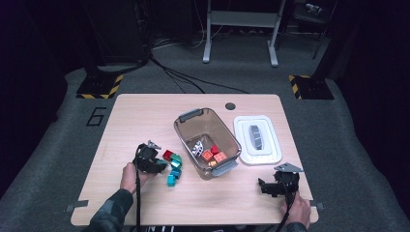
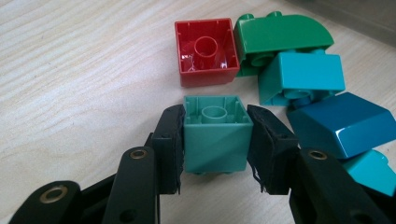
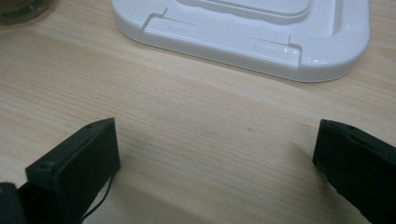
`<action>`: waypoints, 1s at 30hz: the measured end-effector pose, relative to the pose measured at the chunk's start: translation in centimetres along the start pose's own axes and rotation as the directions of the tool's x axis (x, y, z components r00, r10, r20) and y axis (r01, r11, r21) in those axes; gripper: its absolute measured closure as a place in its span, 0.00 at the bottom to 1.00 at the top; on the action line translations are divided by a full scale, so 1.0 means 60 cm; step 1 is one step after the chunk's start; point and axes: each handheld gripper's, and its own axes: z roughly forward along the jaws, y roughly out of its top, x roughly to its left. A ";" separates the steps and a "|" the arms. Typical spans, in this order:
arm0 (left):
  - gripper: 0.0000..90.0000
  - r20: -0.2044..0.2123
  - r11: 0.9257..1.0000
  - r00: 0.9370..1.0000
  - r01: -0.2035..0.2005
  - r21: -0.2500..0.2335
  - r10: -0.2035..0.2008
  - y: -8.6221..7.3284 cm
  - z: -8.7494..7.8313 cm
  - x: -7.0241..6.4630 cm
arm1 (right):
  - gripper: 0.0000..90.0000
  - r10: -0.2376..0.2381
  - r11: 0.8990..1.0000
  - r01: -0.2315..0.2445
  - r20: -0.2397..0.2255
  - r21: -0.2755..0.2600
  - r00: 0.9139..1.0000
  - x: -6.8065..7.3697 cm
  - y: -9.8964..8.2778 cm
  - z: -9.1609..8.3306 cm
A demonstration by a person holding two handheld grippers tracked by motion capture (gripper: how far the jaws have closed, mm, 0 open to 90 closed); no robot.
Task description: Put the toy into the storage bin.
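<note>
The left gripper [image 2: 215, 140] has its jaws clamped on a teal-green block [image 2: 215, 135] that lies on the tabletop [image 2: 70, 70], open underside toward the camera, at the near edge of a small heap — a red block [image 2: 205, 51], a green rounded block [image 2: 280, 35] and several blue ones [image 2: 343, 126] just beyond and beside it. The pads press the two side walls, and the grip looks square.

The likeliest slip is at the lift: the walls are smooth plastic, and the pads sit toward the block's rear half, so it could pivot or slide out on the way to the brown bin [image 1: 207, 140] (whose near wall must be cleared). A sideways sweep could also knock the neighbouring blue block.

The right gripper [image 3: 215, 154] hovers with jaws wide and empty near the white lid [image 3: 261, 32] — little risk there.
</note>
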 end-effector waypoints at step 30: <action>0.66 0.030 0.996 0.999 -0.009 -0.093 0.011 0.066 -0.113 0.014 | 0.00 0.000 1.000 0.000 0.000 0.000 1.000 0.000 0.000 0.000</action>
